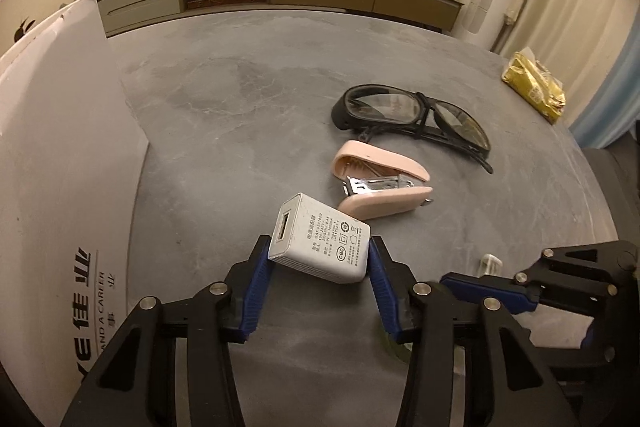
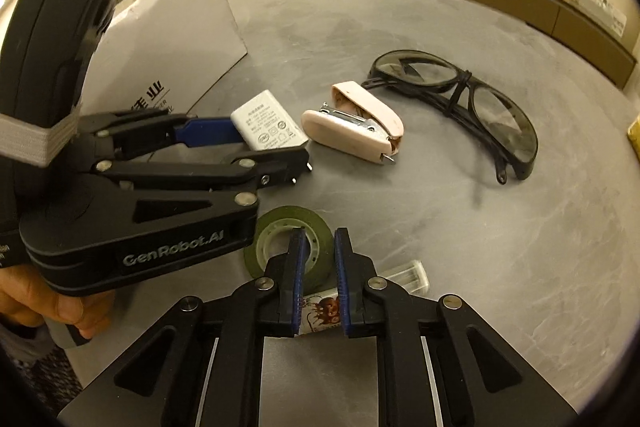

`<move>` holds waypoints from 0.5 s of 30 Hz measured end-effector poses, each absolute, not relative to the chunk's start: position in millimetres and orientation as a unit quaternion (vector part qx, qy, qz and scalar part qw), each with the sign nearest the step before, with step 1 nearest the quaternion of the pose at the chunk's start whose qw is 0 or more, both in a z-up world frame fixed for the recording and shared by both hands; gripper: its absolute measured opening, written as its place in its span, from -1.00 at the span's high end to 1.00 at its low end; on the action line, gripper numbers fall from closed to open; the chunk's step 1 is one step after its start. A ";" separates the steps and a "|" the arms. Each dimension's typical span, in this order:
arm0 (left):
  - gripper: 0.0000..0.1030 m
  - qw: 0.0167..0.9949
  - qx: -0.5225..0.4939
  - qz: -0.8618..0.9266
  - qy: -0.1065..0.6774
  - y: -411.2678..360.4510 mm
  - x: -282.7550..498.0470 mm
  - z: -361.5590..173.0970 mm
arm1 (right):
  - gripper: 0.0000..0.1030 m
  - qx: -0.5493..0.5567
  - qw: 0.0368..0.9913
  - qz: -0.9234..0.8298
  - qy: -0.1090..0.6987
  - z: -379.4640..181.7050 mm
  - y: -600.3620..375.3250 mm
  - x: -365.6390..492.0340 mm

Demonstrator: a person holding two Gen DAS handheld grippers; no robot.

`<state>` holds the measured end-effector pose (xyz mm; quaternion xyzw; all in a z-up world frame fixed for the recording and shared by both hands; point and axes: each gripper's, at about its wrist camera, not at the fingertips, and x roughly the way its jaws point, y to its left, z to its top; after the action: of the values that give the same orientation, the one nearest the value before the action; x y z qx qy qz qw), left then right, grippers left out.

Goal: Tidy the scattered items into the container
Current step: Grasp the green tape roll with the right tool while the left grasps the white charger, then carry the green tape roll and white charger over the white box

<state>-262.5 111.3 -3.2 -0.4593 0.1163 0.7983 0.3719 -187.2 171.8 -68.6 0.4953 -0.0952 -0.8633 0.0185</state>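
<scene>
While the left hand-held gripper (image 1: 318,259) pinches the white charger (image 1: 320,241) between its blue pads, lifted near the white box (image 1: 64,155), the right hand-held gripper (image 2: 318,279) hovers over the tape roll (image 2: 280,235) with pads narrowly parted, gripping nothing. Beyond the charger, the pink stapler (image 1: 380,183) and glasses (image 1: 416,115) lie on the surface (image 1: 240,87). Nothing is visibly stowed; the task seems barely begun.

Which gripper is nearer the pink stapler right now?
Left. The left gripper brackets the charger beside the pink stapler; the right gripper sits farther back, over the tape roll.
</scene>
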 end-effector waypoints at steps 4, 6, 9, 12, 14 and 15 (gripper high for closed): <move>0.07 0.373 -0.451 0.806 0.093 102.5 -262.4 1.8 | 0.72 0.495 0.018 -0.861 -0.118 -68.2 177.5 -185.5; 0.07 0.374 -0.450 0.806 0.088 101.8 -260.8 4.2 | 0.72 0.493 0.019 -0.861 -0.123 -66.7 177.1 -185.3; 0.07 0.379 -0.447 0.806 0.085 99.4 -255.6 8.6 | 0.72 0.487 0.020 -0.864 -0.129 -62.2 176.6 -183.8; 0.07 0.380 -0.444 0.807 0.083 96.4 -250.4 16.0 | 0.72 0.479 0.021 -0.868 -0.131 -54.6 175.0 -180.9; 0.07 0.380 -0.442 0.809 0.082 95.2 -245.9 21.2 | 0.72 0.474 0.022 -0.870 -0.132 -49.9 173.9 -177.0; 0.07 0.379 -0.440 0.810 0.082 95.1 -243.6 24.0 | 0.72 0.472 0.023 -0.871 -0.132 -48.0 172.6 -175.2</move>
<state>-243.6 95.1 24.0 -0.4399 0.0817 0.8100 0.3790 -175.2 172.6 -48.0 0.4719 -0.1317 -0.8715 0.0226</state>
